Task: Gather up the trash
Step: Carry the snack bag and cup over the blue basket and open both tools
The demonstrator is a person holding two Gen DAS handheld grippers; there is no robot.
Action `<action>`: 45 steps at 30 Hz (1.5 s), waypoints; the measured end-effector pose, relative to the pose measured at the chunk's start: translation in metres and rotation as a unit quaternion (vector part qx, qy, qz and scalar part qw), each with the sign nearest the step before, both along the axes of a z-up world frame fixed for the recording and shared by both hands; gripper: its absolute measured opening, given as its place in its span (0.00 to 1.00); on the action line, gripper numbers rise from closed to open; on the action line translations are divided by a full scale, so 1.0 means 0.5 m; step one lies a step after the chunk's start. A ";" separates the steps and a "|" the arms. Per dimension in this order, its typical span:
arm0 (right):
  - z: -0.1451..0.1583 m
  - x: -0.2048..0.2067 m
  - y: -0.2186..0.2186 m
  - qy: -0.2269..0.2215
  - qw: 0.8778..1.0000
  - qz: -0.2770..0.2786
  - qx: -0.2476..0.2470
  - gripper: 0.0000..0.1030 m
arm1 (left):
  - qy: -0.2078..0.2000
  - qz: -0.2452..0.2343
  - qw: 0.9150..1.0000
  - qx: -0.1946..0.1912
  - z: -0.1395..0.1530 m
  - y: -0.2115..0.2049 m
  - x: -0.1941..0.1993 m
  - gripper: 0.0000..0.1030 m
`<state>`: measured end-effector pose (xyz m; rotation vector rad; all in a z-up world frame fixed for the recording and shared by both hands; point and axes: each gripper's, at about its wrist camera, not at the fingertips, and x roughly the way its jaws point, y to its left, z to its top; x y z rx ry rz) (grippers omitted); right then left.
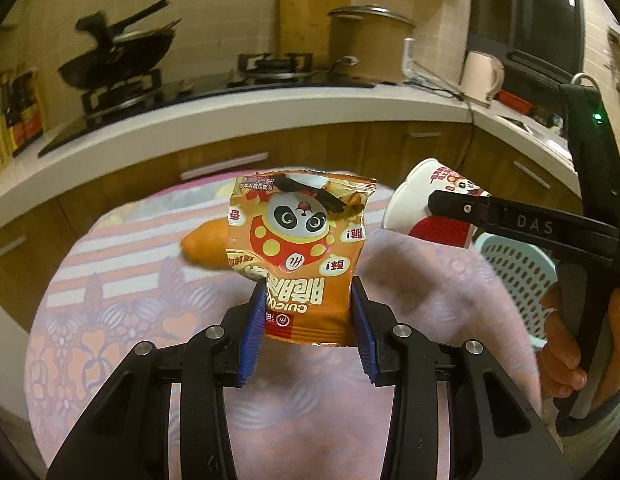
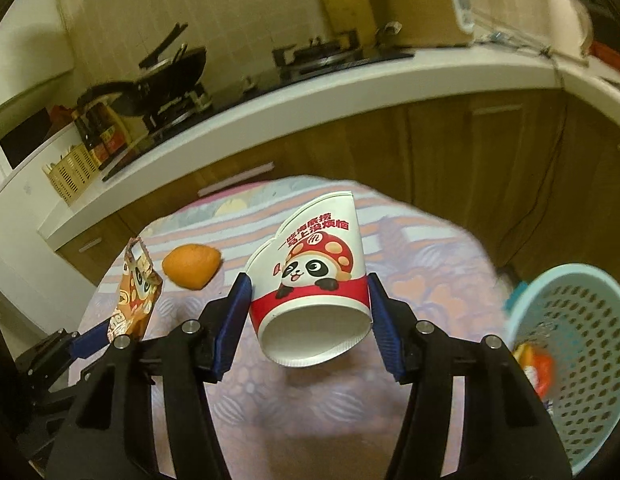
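Left wrist: left gripper point(image 1: 308, 320) clamps snack bag point(image 1: 298, 256) by its lower end, lifted above the cloth-covered table point(image 1: 110, 300). Orange peel point(image 1: 204, 246) lies behind it, nr table's far edge.

Right wrist: right gripper point(image 2: 310, 312) grips paper cup point(image 2: 314, 280) w/ both pads, tilted, off the table. Perforated basket point(image 2: 582, 344) beside table's right edge, some wrapper inside.

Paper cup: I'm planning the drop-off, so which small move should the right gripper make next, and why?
Probably swing right toward the basket. The right gripper already pinches the cup clear of the table, and the basket sits at the right, already holding trash.
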<state>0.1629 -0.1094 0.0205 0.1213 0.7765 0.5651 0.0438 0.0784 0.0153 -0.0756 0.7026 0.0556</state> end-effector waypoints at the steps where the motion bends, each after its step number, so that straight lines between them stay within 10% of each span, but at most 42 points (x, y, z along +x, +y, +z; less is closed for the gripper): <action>1: 0.007 -0.004 -0.010 -0.006 1.000 -0.005 -0.002 0.53 | -0.002 -0.005 1.000 0.001 0.005 -0.012 0.003 0.37; 15: 0.066 -0.051 -0.222 -0.065 0.992 -0.102 -0.019 0.52 | -0.019 -0.105 0.994 -0.037 0.044 -0.209 0.082 0.37; 39: -0.087 -0.026 -0.491 0.018 0.974 -0.225 -0.023 0.52 | 0.056 -0.214 0.975 -0.012 -0.089 -0.482 0.213 0.38; 45: -0.118 -0.008 -0.507 0.052 0.972 -0.230 -0.015 0.54 | 0.067 -0.214 0.974 -0.019 -0.106 -0.487 0.220 0.50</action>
